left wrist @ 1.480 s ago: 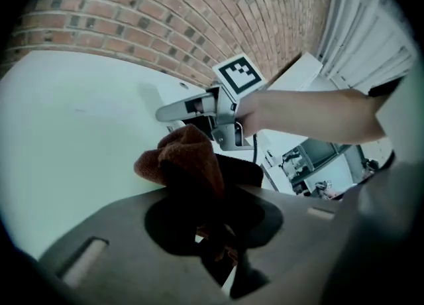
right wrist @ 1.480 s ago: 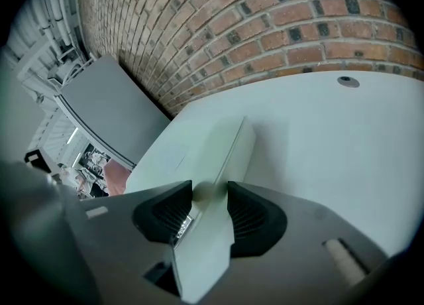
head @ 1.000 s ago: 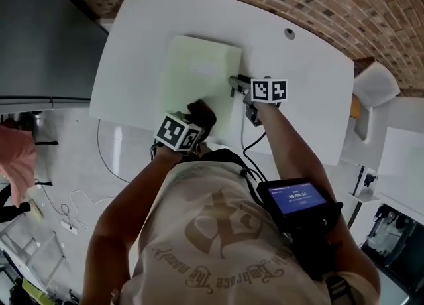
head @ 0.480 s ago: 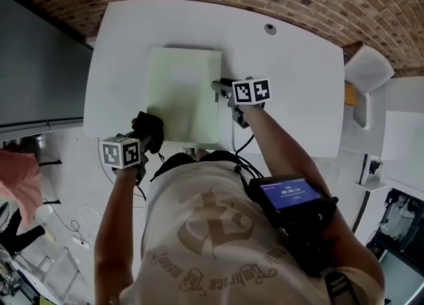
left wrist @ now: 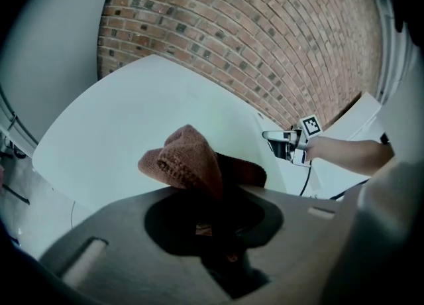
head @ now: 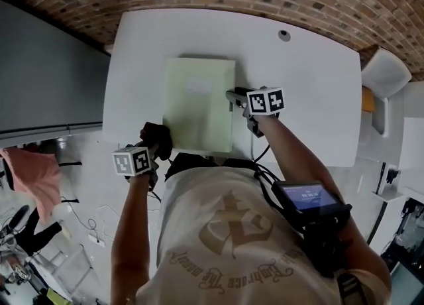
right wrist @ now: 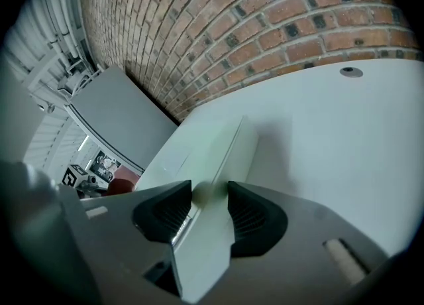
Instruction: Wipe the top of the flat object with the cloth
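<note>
A pale green flat object (head: 199, 105) lies in the middle of the white table (head: 298, 98). My right gripper (head: 233, 95) is at its right edge, and in the right gripper view the jaws stand on either side of that edge (right wrist: 218, 158), shut on it. My left gripper (head: 156, 144) is near the table's front edge, just left of the object's near corner, shut on a bunched brown cloth (head: 158, 136). In the left gripper view the cloth (left wrist: 189, 161) sticks up from the left gripper (left wrist: 199, 194) and hides the fingertips. The cloth is off the flat object.
A small round grommet (head: 284, 34) sits in the table's far right part. A grey cabinet (head: 46, 71) stands to the left and a white chair (head: 384, 78) to the right. A cable (head: 255, 154) hangs off the table's near edge. Brick paving lies beyond the table.
My left gripper with the cloth has come off the flat object's near part, moving left and toward the table's front edge. The right gripper has stayed on the object's right edge.
</note>
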A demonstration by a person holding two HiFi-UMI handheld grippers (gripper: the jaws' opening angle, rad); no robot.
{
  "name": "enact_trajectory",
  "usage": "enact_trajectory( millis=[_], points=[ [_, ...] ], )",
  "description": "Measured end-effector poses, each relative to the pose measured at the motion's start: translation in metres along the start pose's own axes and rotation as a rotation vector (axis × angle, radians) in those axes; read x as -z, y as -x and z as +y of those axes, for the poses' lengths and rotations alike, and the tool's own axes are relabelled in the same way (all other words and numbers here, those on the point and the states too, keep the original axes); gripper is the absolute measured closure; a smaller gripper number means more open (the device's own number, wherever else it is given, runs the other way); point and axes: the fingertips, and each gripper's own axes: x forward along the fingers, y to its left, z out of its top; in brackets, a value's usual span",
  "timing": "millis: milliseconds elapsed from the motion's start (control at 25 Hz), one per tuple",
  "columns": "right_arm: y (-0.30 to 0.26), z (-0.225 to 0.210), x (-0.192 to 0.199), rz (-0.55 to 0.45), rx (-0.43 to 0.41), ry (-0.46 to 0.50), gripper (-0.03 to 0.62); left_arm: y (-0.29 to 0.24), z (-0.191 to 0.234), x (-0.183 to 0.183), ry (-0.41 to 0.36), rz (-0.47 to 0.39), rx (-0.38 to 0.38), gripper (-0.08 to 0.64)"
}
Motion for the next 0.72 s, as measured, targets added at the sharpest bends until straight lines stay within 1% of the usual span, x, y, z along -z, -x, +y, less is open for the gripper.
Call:
enact_trajectory(
  millis=[120, 360, 560, 720],
  points=[
    [0.003, -0.002, 0.001, -0.004, 0.005, -0.008, 0.408, 0.001, 0.004, -0.002, 0.013, -0.007, -0.009, 0.472],
    [-0.001, 0.0, -0.001, -0.003, 0.011, -0.014, 0.408, 0.012, 0.036, -0.01, 0.032, -0.015, -0.041, 0.472],
    [0.001, -0.002, 0.0, 0.0, 0.035, -0.042, 0.41, 0.018, 0.05, -0.029, 0.067, -0.055, 0.013, 0.472],
    [0.001, -0.002, 0.001, -0.028, 0.031, -0.104, 0.41, 0.015, 0.059, -0.053, 0.071, -0.08, 0.076, 0.472]
  ],
)
